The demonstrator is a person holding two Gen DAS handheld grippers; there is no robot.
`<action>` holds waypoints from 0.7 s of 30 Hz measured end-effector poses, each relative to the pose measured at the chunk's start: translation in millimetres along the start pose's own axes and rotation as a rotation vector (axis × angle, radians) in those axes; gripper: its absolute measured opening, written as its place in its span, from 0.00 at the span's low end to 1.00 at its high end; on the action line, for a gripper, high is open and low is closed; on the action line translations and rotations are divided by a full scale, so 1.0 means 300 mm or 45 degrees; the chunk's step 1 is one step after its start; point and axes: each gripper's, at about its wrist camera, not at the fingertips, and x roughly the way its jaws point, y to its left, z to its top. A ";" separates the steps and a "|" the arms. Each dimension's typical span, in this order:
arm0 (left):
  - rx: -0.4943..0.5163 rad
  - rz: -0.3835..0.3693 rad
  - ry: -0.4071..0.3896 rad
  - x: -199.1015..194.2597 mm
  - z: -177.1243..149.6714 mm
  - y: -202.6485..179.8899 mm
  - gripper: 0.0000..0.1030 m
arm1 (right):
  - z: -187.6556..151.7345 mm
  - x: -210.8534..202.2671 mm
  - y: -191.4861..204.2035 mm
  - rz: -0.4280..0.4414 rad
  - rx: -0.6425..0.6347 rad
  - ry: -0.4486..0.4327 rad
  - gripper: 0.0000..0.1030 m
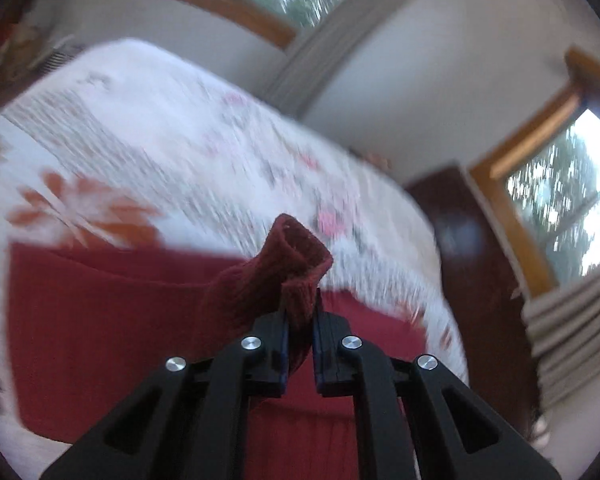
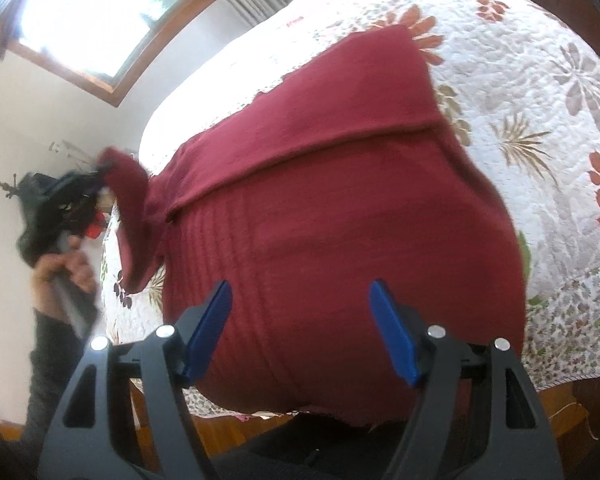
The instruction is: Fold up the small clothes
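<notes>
At the bottom centre of the left wrist view, my left gripper (image 1: 300, 320) has its black fingers with blue pads closed tight on the ribbed cuff of a sleeve (image 1: 290, 268) belonging to the dark red knitted sweater (image 1: 112, 320). The cuff stands up out of the jaws, its open end pointing toward the upper middle of the frame, and the sleeve runs down and left into the body of the garment. That view is heavily motion-blurred, so I can make out little beyond a white quilted bedspread with orange and pink floral print (image 1: 148, 128) under the sweater, and wood-framed windows at the top and right edge.

In the right wrist view my right gripper (image 2: 300, 332) hangs above the sweater near the bottom centre, its blue pads (image 2: 210, 328) spread wide apart and gripping nothing. The sweater fills the middle of this frame, lying on the bedspread with a flat folded panel across its upper part, whose lower edge makes a straight line running diagonally. At centre left I see the lifted sleeve raised off the bed, pinched by the left gripper, which a hand (image 2: 60, 276) in a dark sleeve is holding at the left edge. A wood-framed window (image 2: 88, 20) glares bright in the upper left.
</notes>
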 end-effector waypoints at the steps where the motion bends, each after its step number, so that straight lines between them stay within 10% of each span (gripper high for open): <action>1: 0.004 0.003 0.040 0.053 -0.030 -0.012 0.08 | 0.005 0.000 -0.008 0.001 0.001 0.003 0.73; 9: 0.017 0.065 0.194 0.258 -0.211 -0.064 0.23 | 0.128 0.051 0.003 0.185 0.017 0.098 0.77; 14: -0.051 0.010 0.139 0.125 -0.221 -0.024 0.69 | 0.305 0.169 0.094 0.506 0.073 0.224 0.58; 21: -0.178 0.039 0.151 -0.158 -0.379 0.107 0.80 | 0.487 0.482 0.276 0.684 0.123 0.447 0.52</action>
